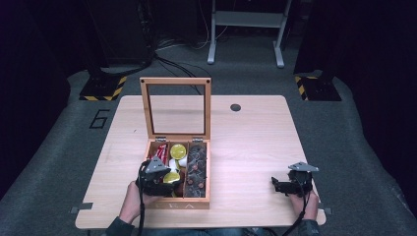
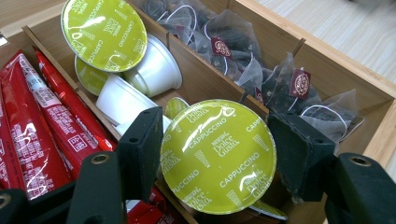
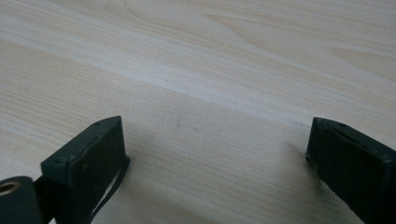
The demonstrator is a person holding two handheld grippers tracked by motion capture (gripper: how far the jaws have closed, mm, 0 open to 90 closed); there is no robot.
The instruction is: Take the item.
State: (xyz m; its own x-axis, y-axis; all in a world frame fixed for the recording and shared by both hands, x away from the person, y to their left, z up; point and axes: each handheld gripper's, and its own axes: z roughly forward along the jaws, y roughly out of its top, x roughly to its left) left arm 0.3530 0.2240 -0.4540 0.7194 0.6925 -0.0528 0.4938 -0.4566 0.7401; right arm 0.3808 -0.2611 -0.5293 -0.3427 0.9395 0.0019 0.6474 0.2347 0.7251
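Observation:
A wooden box (image 1: 178, 202) stands open at the table's front centre, its glass lid (image 1: 175, 81) upright. My left gripper (image 2: 217, 137) reaches into the middle compartment, its two black pads pressed on the rim of a green-lidded cappuccino capsule (image 2: 219, 161). From the high view, the left gripper (image 1: 156, 177) sits over the box's front left part, beside that capsule (image 1: 171, 177). My right gripper (image 1: 282, 186) rests low over the table at the front right. Its jaws (image 3: 217, 154) are wide apart over bare wood, with nothing between them.
Red stick sachets (image 2: 42, 126) fill the compartment left of the capsule, and more capsules (image 2: 105, 32) lie behind it. Tea bags (image 2: 280, 88) fill the right compartment. The light wooden table (image 1: 255, 142) has a round hole (image 1: 235, 107) near its far edge.

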